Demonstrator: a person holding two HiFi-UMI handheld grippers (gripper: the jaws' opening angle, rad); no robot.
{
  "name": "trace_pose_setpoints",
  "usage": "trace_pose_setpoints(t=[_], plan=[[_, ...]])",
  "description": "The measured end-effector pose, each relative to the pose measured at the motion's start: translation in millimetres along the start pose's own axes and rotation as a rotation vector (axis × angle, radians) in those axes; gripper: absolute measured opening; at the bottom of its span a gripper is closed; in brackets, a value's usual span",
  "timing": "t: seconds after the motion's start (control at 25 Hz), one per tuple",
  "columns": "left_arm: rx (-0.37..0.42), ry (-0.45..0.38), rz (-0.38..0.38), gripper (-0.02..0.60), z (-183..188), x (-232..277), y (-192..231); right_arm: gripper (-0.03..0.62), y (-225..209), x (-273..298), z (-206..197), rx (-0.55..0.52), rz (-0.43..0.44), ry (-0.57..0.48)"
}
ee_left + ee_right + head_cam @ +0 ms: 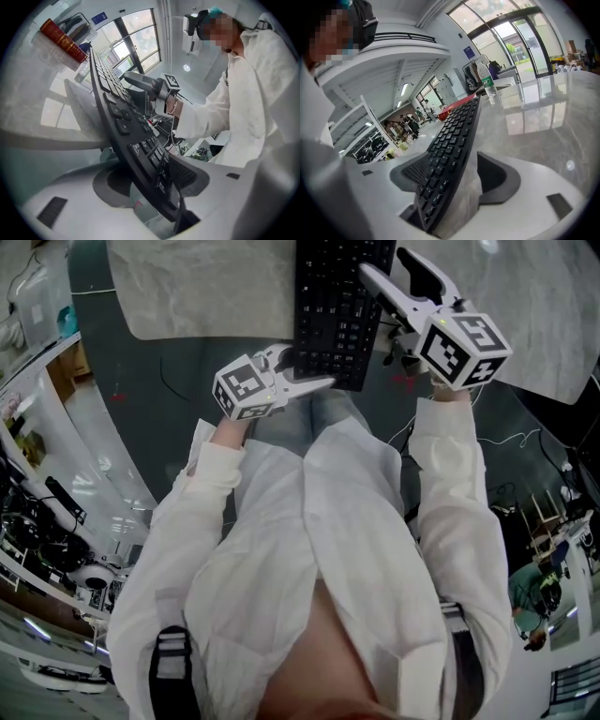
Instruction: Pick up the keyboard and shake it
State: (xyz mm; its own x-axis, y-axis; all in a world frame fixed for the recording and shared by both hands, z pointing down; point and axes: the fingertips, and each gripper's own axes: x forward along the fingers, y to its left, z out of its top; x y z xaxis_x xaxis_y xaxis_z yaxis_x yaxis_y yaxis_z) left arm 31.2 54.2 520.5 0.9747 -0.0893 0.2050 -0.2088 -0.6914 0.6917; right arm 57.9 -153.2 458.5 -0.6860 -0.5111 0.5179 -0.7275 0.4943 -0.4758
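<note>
**A:** Where is the keyboard now?

**B:** The keyboard [337,306] lies on the counter [206,287], and its near end sticks out over the near edge. My left hand-held gripper [314,381] is closed on the near left corner, one pad on the keys and one below. My right hand-held gripper [389,266] stands wide open around the right edge, not pressing.

**A:** How will it handle?

**B:** I judge it light, stiff and a little slippery. The keys give under the pads, so I would take both side rims firmly before shaking.
</note>
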Motion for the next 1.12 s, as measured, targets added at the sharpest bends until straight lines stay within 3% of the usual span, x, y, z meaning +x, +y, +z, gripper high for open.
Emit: trace_pose_setpoints(t=[1.12], plan=[[-0.034, 0.046, -0.045, 0.235, -3.5, 1.8, 4.8, 0.304, 15.9, 39.3, 13.9, 0.170, 0.277, 0.043]])
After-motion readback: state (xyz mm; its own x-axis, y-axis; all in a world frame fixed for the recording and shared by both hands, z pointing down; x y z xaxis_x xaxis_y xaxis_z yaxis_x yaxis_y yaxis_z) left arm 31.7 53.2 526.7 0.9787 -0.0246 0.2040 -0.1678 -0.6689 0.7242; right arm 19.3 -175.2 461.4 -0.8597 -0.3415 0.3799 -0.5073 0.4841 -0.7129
